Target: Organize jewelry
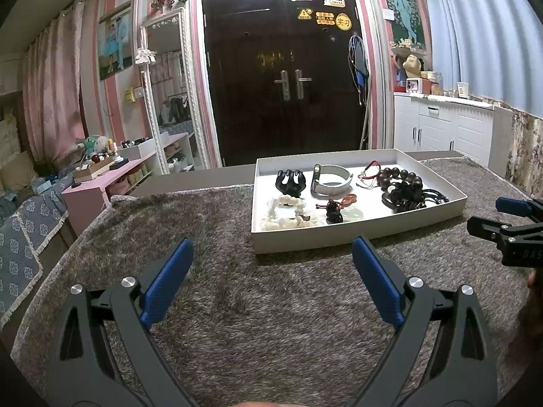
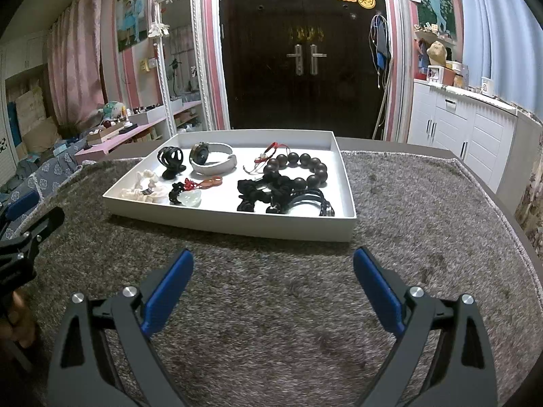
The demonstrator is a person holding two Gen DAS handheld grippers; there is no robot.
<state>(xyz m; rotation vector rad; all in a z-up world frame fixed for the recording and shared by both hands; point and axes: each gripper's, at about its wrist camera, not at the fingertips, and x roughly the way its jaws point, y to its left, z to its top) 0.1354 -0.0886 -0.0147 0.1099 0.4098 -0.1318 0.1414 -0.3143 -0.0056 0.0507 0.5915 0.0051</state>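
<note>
Both grippers, left gripper (image 1: pixel 271 285) and right gripper (image 2: pixel 273 286), hover with jaws spread, empty; approach the tray (image 2: pixel 237 225) squarely, lifting one piece at a time.

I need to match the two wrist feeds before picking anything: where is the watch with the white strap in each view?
Left wrist view: the watch lies in the back row of the white tray, centre, right of the black hair claw.
Right wrist view: the watch sits at the tray's back left, again right of the hair claw.
Shared landmark: the dark double door behind the tray.
</note>
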